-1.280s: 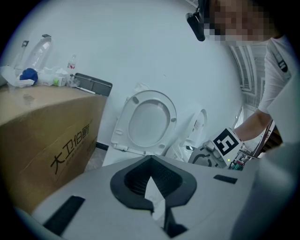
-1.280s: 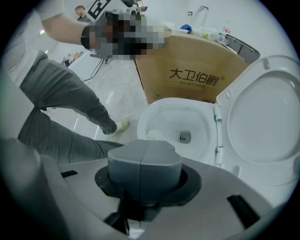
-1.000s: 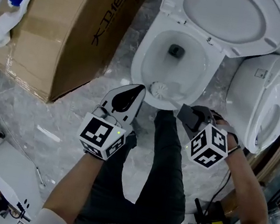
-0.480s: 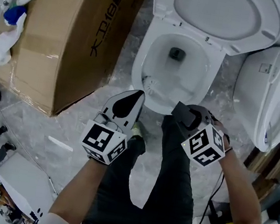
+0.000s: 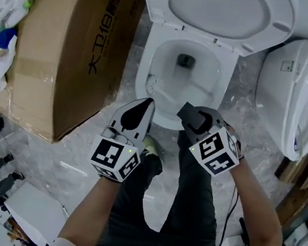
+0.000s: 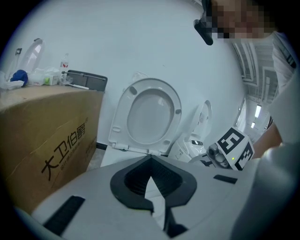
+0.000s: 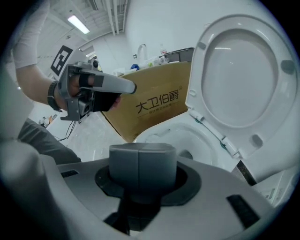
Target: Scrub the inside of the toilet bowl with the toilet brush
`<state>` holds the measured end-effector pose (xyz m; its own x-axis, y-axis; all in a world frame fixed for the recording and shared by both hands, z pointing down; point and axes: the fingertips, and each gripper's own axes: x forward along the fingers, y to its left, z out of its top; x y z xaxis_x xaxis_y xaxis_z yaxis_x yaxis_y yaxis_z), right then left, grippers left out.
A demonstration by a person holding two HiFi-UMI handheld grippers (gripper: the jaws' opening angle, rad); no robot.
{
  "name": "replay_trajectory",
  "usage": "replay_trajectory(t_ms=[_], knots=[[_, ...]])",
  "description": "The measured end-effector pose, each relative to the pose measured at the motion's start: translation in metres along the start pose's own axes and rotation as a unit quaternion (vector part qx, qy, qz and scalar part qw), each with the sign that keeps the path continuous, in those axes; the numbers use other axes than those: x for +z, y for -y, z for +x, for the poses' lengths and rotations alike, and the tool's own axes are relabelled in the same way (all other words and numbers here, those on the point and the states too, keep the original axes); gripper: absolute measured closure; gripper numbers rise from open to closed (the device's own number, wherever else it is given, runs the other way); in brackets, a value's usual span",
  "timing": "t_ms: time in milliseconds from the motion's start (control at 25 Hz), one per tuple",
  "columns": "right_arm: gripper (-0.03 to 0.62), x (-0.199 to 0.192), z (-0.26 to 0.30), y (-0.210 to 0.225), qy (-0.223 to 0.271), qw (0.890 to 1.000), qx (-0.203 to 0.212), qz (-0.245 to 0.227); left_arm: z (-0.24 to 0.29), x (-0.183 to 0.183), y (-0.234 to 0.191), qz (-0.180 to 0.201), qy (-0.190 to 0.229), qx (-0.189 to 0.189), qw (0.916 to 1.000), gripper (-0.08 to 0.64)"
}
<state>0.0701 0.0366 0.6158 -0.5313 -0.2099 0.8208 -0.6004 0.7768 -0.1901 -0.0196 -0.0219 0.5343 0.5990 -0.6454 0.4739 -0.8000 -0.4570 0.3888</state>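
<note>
Grey brush handle point(image 7: 140, 161) between right tongs point(image 5: 189, 115), forearm point(image 5: 251, 206) straight forward.

The left arm point(image 5: 92, 211) and right arm point(image 5: 255, 215) both reach forward and down, close side by side. The left gripper point(image 5: 146, 104) points ahead. Its jaws are closed together and hold nothing. The right gripper point(image 5: 192, 118) leans toward the left one, and its jaws squeeze the grey toilet brush handle point(image 7: 140, 166).

The head view looked steeply down onto the toilet bowl point(image 5: 205, 99). Both gripper views sat low and close, facing its raised lid point(image 6: 149, 115), which all three shared.
</note>
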Motion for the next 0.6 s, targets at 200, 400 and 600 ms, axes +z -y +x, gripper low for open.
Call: replay_trajectory(t_ms=[200, 400, 600], knots=[[0.436, 0.006, 0.007, 0.023, 0.036, 0.997, -0.018, 0.068, 0.013, -0.002, 0.003, 0.009, -0.009, -0.007, 0.9999, 0.554], [0.436, 0.011, 0.014, 0.053, 0.061, 0.99, -0.046, 0.119, 0.019, -0.001, 0.003, 0.011, -0.009, -0.008, 0.9999, 0.552], [0.436, 0.013, 0.015, 0.061, 0.063, 0.985, -0.047, 0.154, 0.018, 0.008, -0.001, 0.009, -0.002, -0.004, 1.0, 0.552]])
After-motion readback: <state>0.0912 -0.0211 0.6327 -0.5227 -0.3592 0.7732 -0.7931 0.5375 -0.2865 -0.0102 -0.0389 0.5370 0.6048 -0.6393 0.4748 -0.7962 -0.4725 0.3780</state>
